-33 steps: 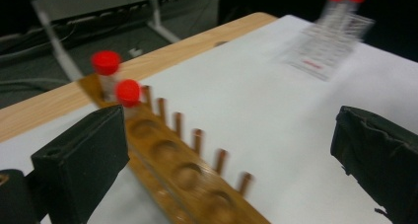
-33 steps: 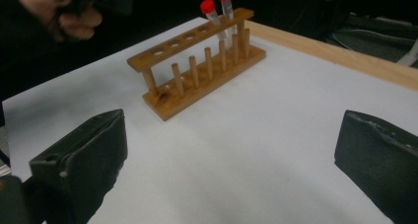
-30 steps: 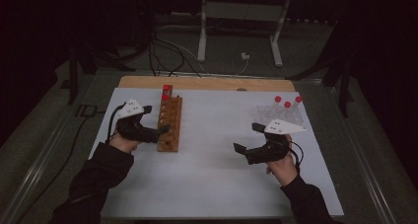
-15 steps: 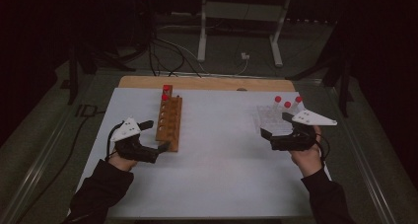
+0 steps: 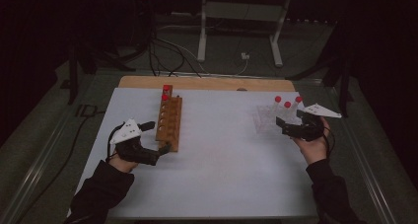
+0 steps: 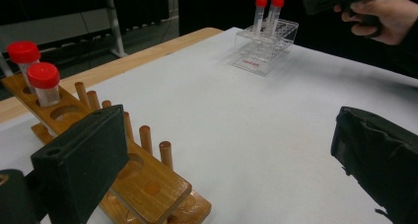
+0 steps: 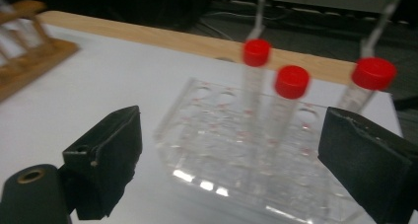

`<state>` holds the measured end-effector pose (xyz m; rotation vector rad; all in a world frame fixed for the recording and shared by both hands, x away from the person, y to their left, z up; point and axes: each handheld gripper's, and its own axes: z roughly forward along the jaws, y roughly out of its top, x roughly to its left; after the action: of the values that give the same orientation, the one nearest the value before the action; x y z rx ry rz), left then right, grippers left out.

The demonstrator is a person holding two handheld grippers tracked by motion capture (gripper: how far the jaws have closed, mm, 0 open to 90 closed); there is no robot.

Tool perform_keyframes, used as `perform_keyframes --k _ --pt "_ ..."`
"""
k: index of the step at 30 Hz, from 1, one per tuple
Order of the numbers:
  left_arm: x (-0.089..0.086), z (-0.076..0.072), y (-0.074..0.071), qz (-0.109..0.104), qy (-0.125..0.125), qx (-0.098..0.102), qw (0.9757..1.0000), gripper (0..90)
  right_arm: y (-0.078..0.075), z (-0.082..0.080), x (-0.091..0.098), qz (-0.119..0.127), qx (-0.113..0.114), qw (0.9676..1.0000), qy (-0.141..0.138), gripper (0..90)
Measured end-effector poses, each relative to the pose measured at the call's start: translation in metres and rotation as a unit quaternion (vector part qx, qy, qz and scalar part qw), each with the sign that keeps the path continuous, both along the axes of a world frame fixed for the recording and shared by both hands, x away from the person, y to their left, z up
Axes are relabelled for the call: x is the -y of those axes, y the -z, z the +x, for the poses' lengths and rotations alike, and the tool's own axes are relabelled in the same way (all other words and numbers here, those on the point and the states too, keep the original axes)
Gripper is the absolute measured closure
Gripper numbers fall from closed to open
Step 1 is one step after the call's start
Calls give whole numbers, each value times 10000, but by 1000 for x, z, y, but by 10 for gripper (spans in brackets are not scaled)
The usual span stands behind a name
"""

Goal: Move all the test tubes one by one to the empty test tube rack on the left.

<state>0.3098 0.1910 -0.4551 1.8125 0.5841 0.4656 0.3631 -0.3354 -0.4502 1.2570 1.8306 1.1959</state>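
Observation:
A wooden rack (image 5: 169,119) stands left of centre with two red-capped tubes (image 5: 166,92) at its far end. My left gripper (image 5: 165,147) rests open at the rack's near end; in the left gripper view (image 6: 226,150) one jaw hangs over the rack (image 6: 143,179) and nothing is held. At the right, a clear plastic rack (image 5: 267,120) holds three red-capped tubes (image 5: 287,105). My right gripper (image 5: 282,125) is just beside it. Its jaws have just been closing a little but remain open (image 7: 231,135), with the clear rack (image 7: 236,155) and tubes (image 7: 292,82) ahead between them, untouched.
A white sheet (image 5: 222,169) covers the table, with a wooden strip (image 5: 207,82) along its far edge. Beyond it stand a metal frame's legs (image 5: 202,41) and floor cables (image 5: 167,54). A cable (image 5: 79,135) trails off the left side.
My right gripper moved right and away from the person, up to the clear rack. The left gripper slid slightly toward the wooden rack's near end.

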Motion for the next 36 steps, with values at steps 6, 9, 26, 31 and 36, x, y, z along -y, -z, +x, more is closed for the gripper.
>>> perform_keyframes --k 6,9,26,31,36 --pt "1 0 1 26 26 -9 10000 18 13 19 5 -79 -146 9994 317 177" --pt "2 0 2 79 60 -47 9999 18 18 27 7 -139 -178 9988 425 252" --pt "1 2 5 52 24 -85 9999 18 30 52 8 -87 -317 9969 715 573" --pt "0 3 6 50 24 -104 9999 18 32 56 6 -115 -362 9965 745 659" --pt "0 3 7 43 27 -105 9999 18 31 56 3 -178 -365 9968 688 743"
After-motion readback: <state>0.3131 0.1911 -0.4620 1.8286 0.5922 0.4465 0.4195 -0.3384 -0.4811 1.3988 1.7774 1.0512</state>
